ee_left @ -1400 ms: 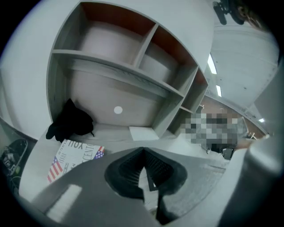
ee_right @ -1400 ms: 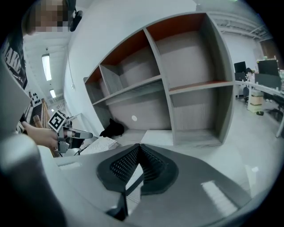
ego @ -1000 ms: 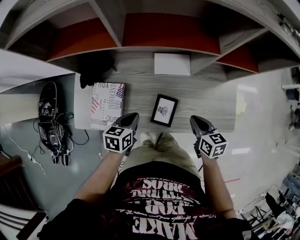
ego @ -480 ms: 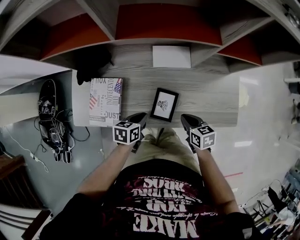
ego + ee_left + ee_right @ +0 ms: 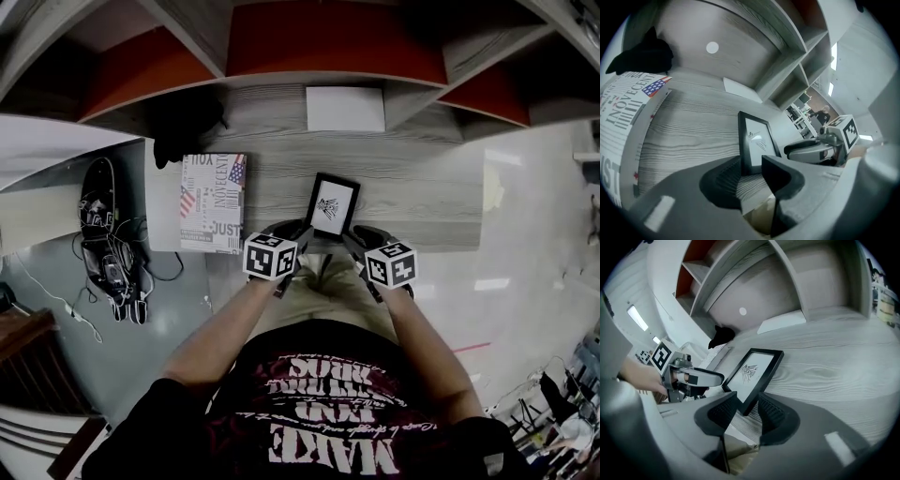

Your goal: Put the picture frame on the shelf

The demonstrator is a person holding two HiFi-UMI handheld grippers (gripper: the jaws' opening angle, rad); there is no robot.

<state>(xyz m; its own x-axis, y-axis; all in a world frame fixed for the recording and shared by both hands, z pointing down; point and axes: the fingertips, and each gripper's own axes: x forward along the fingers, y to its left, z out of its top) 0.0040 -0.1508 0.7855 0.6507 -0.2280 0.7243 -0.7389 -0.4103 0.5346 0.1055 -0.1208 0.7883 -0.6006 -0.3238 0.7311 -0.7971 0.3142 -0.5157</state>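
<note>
The black picture frame (image 5: 333, 203) with a white print lies flat on the grey wooden desk (image 5: 422, 197), close to its near edge. Above the desk are shelf compartments with red backs (image 5: 333, 42). My left gripper (image 5: 295, 231) is at the frame's near left corner and my right gripper (image 5: 352, 236) is at its near right corner. In the left gripper view the frame (image 5: 757, 138) ends between the open jaws of the left gripper (image 5: 752, 176). In the right gripper view a corner of the frame (image 5: 752, 371) pokes between the open jaws of the right gripper (image 5: 746, 408).
A book with a flag print (image 5: 214, 202) lies on the desk's left end, and a black cloth (image 5: 187, 131) is bunched behind it. A white card (image 5: 345, 109) lies at the back under the shelf. Shoes and cables (image 5: 108, 244) are on the floor at the left.
Both grippers have moved forward and inward, from apart at the desk edge to either near corner of the frame. The frame stays flat on the desk.
</note>
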